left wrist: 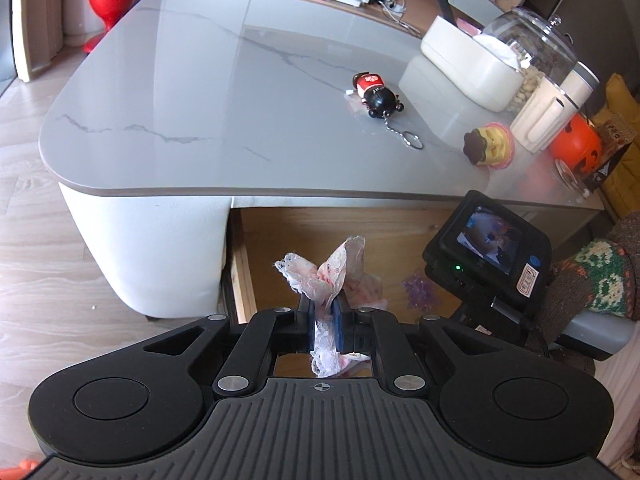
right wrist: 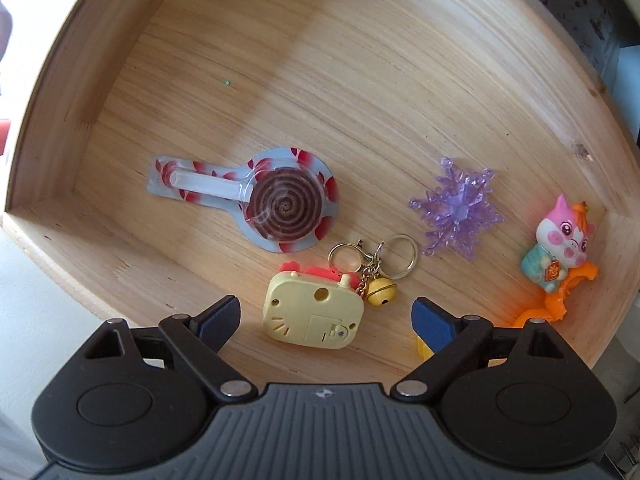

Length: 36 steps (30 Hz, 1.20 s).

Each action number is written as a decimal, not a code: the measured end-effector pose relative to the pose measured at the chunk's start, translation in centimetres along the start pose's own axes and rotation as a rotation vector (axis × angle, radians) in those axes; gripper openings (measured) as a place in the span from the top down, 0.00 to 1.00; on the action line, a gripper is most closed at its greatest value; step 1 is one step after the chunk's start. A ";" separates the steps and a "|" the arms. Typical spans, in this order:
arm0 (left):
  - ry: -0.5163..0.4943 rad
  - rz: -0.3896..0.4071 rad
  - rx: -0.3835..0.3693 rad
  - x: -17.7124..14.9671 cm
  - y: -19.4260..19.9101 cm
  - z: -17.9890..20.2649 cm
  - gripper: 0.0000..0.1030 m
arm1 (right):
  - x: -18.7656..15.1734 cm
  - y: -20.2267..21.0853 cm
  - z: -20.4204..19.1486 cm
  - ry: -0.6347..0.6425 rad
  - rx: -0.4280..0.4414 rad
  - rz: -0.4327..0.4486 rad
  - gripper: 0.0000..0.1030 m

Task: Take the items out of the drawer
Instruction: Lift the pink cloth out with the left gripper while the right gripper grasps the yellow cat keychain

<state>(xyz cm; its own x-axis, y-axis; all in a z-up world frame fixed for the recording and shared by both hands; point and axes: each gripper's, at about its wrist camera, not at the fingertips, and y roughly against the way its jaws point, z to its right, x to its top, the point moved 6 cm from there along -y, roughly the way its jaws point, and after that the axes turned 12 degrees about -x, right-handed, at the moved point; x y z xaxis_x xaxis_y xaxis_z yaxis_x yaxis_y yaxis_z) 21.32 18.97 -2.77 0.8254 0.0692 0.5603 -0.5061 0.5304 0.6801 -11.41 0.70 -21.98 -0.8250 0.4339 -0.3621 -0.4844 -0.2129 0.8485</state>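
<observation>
Two grippers — left gripper (left wrist: 323, 330) clamps lace (left wrist: 328, 268) before the marble table (left wrist: 192, 92); right gripper (right wrist: 325, 318) gapes over the wooden drawer (right wrist: 360, 60).

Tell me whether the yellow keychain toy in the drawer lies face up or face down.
Face down: the yellow keychain toy shows its plain back, with a screwed hatch and sound slots.

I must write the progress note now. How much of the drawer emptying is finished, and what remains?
Done, it seems: a doll keychain and a cake-shaped toy lie on the table.

In hand: the left claw is shut on a lace piece. The right claw hangs open around a yellow keychain toy.

Left in the drawer: that toy, a wrapped lollipop, a purple snowflake and a pink figurine.
</observation>
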 end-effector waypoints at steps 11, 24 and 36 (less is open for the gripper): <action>-0.003 -0.023 -0.019 -0.1 -0.5 0.4 0.89 | 0.2 0.2 0.3 -0.044 0.084 -0.033 0.16; -0.012 -0.052 -0.021 0.0 -1.4 0.7 0.89 | -0.2 0.2 0.9 -0.056 0.135 -0.044 0.43; -0.047 -0.087 -0.020 0.3 -2.7 1.7 0.89 | -2.5 0.5 4.3 -0.104 0.104 -0.031 0.43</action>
<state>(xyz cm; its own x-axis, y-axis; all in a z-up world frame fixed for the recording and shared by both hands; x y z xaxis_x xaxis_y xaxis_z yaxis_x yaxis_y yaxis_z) 22.46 16.12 -3.66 0.8534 -0.0174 0.5210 -0.4270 0.5499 0.7178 -8.38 3.24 -18.99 -0.7728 0.5284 -0.3517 -0.4720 -0.1080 0.8749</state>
